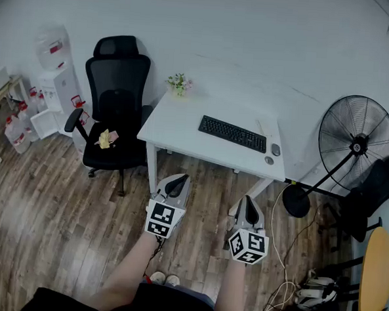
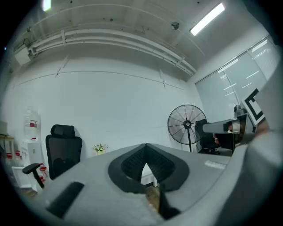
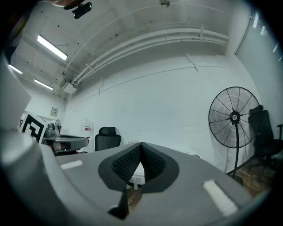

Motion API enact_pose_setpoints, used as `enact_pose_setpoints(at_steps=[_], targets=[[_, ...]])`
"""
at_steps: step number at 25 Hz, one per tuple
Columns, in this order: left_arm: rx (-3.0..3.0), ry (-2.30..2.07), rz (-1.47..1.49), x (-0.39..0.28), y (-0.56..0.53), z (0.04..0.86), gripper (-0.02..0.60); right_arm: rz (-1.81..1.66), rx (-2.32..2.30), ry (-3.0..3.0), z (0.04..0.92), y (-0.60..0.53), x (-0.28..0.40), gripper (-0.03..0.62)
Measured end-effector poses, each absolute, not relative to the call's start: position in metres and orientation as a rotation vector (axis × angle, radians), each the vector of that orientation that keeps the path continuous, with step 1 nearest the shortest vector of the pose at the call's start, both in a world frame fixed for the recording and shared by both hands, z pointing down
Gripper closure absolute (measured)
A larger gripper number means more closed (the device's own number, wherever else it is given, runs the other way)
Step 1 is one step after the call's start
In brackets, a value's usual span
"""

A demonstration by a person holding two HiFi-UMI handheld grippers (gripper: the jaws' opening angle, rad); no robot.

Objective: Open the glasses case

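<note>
left fingers (image 2: 132,164): the dark ribbed pads are pressed together at the tips, with nothing between them
right fingers (image 3: 126,163): likewise closed tip to tip and empty
left gripper (image 1: 181,178): held level out in front of the person, nose towards the desk, marker cube at its back end
right gripper (image 1: 247,199): held level just beside the left one and a little nearer the person, pointing the same way
forearms (image 1: 131,269): both bare and reaching forward from the bottom of the head view
floor (image 1: 60,202): dark wooden boards under both grippers
white desk (image 1: 183,128): ahead of the grippers and apart from them, against the wall
keyboard (image 1: 232,133): black, lying on the desk's right half
mouse (image 1: 276,149): just right of the keyboard
flowers (image 1: 179,83): small bunch at the desk's far left corner
glasses case: i cannot pick it out; the small things by the mouse are too small to name
office chair (image 1: 116,101): black, left of the desk
standing fan (image 1: 357,145): black, right of the desk
</note>
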State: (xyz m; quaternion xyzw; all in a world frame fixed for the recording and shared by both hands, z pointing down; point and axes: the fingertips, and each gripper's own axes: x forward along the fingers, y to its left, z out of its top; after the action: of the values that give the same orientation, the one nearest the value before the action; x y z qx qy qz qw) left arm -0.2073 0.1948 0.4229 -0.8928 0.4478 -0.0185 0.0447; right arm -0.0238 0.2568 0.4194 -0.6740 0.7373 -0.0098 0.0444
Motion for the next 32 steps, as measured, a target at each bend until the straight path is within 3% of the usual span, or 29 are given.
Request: enact_pose_setpoints(at_steps=[24, 32], targets=[[-2.767, 1.336, -0.062, -0.2020, 0.1997, 0.4295, 0.571, -0.034, -2.063, 2.264, 0.4231, 0.2632, -0.0300, 0.583], [-2.795, 1.339, -0.014, -0.2011, 0.1946, 0.4313, 0.434, -0.034, -2.062, 2.256, 0.4237, 0.2602, -0.0258, 0.583]])
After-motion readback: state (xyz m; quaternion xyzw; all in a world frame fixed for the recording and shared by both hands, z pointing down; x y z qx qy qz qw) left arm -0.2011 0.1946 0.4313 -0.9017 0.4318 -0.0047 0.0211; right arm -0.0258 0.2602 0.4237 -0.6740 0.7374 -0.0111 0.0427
